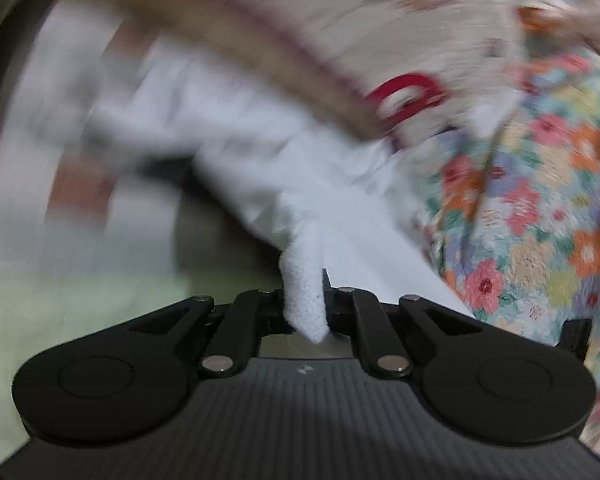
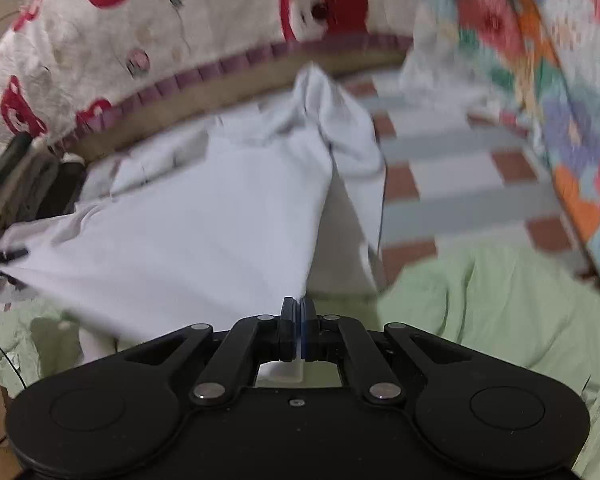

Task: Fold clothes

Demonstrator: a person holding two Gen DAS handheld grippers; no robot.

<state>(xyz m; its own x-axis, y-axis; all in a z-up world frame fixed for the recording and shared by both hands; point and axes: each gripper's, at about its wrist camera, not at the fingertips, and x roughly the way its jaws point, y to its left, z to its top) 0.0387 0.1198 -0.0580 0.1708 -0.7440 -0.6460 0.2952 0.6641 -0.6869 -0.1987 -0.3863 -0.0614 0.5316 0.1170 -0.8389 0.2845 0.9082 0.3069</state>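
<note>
A white garment hangs lifted over the bed. My left gripper is shut on a bunched, textured edge of it, which sticks out between the jaws. In the right wrist view the same white garment stretches as a taut sheet from my right gripper towards the left edge. There a dark tip pinches its other corner. The right gripper's jaws are pressed together on a thin edge of the cloth. The left wrist view is heavily blurred.
A light green sheet covers the near bed. A checked cloth lies beyond it. A cream blanket with red bears runs along the back, and a flowered quilt rises on the right. Dark items sit at the left.
</note>
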